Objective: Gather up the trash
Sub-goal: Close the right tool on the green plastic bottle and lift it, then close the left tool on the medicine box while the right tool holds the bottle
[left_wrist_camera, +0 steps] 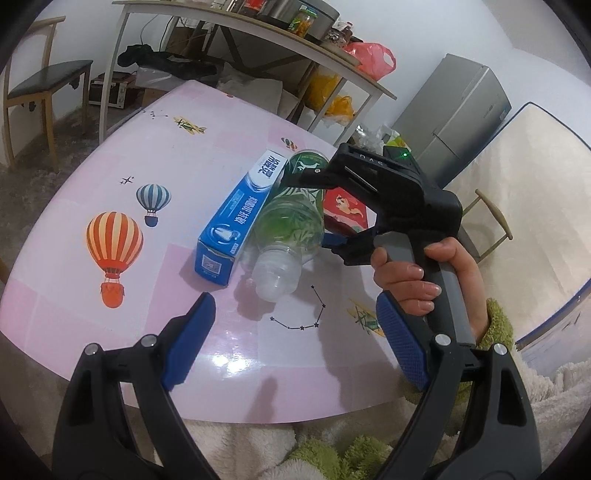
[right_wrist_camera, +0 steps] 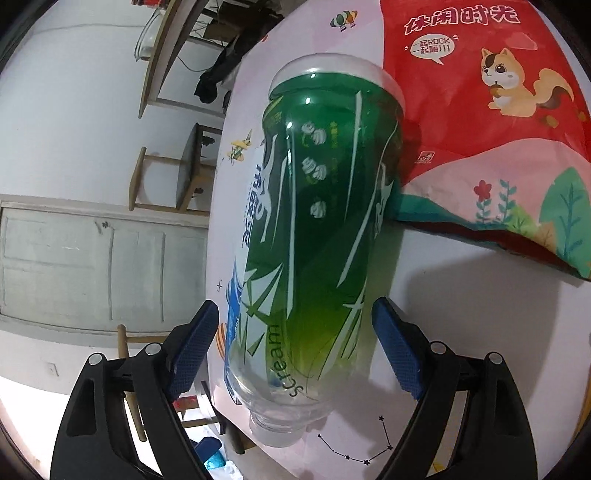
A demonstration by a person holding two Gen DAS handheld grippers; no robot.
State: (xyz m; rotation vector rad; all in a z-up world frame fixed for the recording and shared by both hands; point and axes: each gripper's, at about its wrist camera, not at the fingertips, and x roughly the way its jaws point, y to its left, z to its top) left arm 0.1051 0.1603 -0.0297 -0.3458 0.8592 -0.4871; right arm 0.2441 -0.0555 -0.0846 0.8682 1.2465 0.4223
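Observation:
A clear plastic bottle with a green label lies on its side on the pink balloon-print table, neck toward me. A blue toothpaste box touches its left side and a red snack bag lies at its right. My right gripper, held by a hand, straddles the bottle. Its blue pads stand on either side with a gap, so the right gripper is open. The bag fills the upper right there. My left gripper hangs open over the table's near part, holding nothing.
Behind the table stand a white shelf table with jars and pots, a pink plastic bag and yellow bags beneath. A wooden chair is far left, a grey fridge and a mattress at right. Fluffy fabric lies at the near edge.

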